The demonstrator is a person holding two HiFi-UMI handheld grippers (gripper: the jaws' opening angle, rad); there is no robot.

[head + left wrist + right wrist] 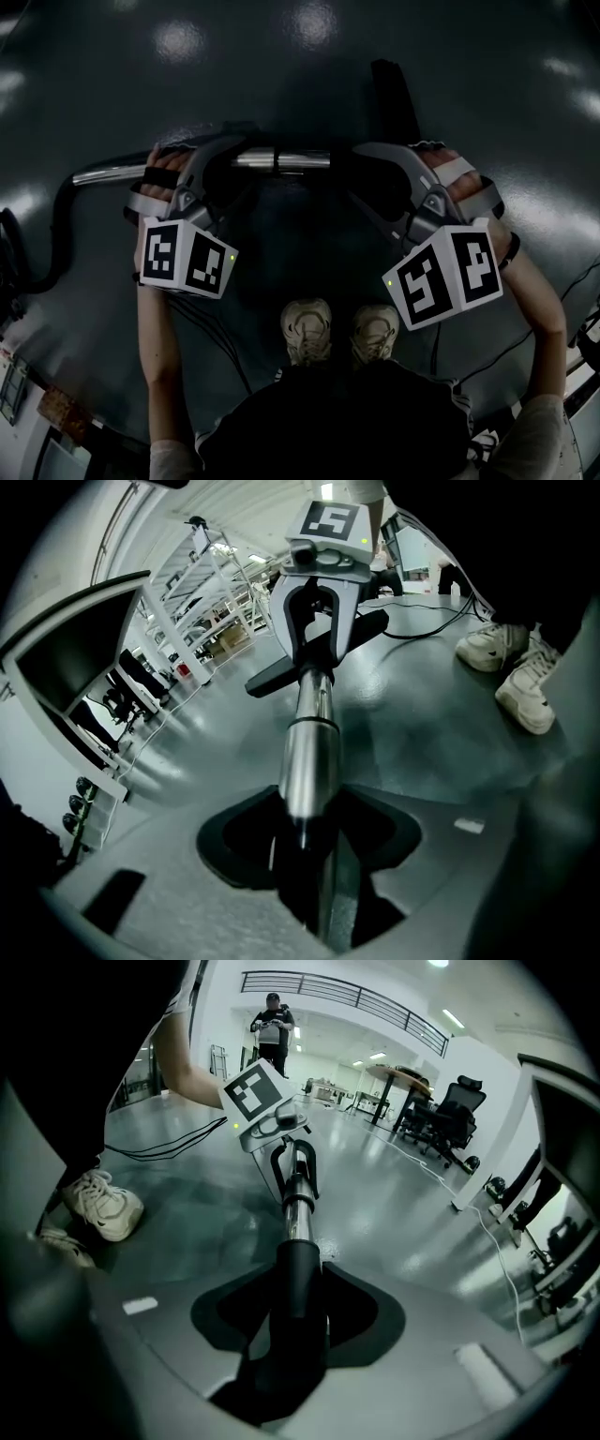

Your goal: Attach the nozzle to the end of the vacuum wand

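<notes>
Your left gripper (217, 159) is clamped on the shiny metal wand (309, 761), which runs straight out from its jaws toward your right gripper (380, 164). That one is closed around the black nozzle (298, 1283) (its collar meets the wand's end just ahead of the jaws), and your shoes (307, 330) stand below both.

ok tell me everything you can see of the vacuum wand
The vacuum wand is a shiny silver metal tube, a wider section stepping down to a narrower one. It lies roughly level above the dark floor, across the person's front. The left gripper is clamped on its wider section; its far end runs into the black nozzle, held by the right gripper. Its other end joins a black hose. How far it is seated is unclear.
</notes>
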